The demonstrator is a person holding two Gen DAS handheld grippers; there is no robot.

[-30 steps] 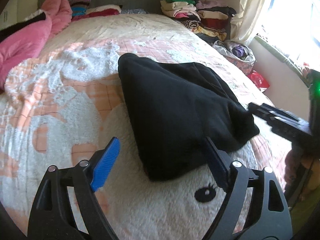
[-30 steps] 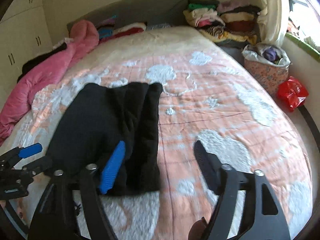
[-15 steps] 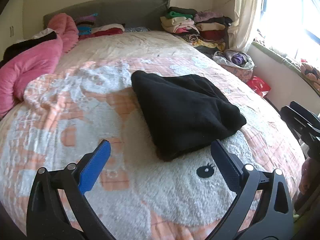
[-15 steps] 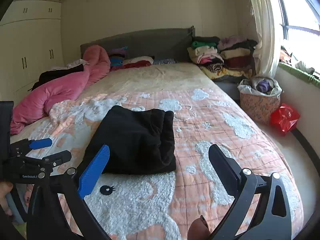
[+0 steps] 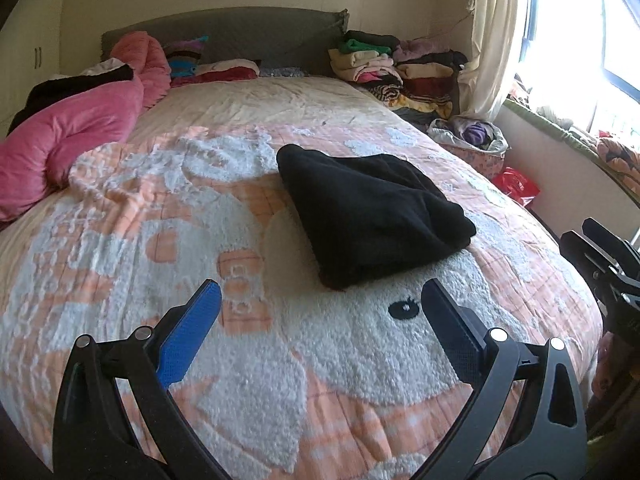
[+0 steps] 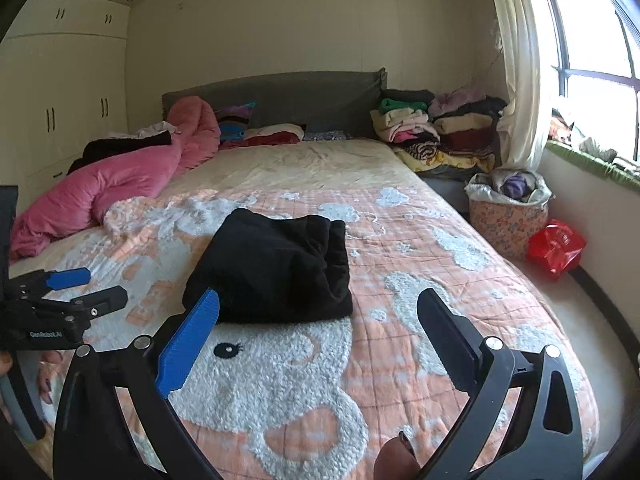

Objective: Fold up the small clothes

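With both the left gripper (image 5: 320,308) and right gripper (image 6: 318,316) spread wide and empty, I'd leave the black garment (image 6: 276,266) alone (it looks folded) and lift clear without snagging it.

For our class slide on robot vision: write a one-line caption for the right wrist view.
Open right gripper hovers before a folded black garment on the pink blanket; open left gripper at left.

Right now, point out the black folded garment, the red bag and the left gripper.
black folded garment (image 6: 276,264), right wrist view, top centre.
red bag (image 6: 556,247), right wrist view, front face.
left gripper (image 5: 320,322), left wrist view, between fingertips.
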